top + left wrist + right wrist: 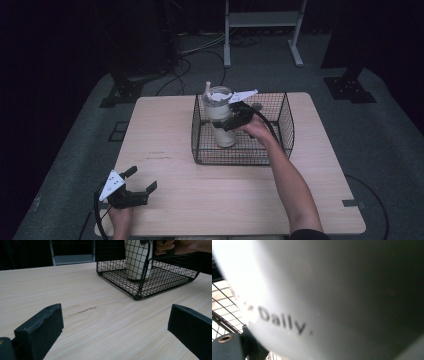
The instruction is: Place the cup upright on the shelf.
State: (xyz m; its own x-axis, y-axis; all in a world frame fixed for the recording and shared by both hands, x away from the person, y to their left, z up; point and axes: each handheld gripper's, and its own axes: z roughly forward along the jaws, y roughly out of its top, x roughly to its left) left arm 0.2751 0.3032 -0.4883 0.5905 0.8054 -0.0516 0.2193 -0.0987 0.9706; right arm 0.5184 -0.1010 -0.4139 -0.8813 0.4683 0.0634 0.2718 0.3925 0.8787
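High view: my left gripper (134, 186) rests near the table's (165, 210) near-left edge, jaws spread wide on nothing, with bare wood ahead of it and to its right. Farther right, I see the wire basket (280, 131); my right gripper (231, 119) reaches over its near rim and is closed around the white tumbler (222, 131). The tumbler stands upright inside the basket's left half, long axis vertical, lid and straw pointing up. Basket walls lie close on the tumbler's left. Right gripper view: the tumbler's wall, lettered "Daily", sits right against the camera.
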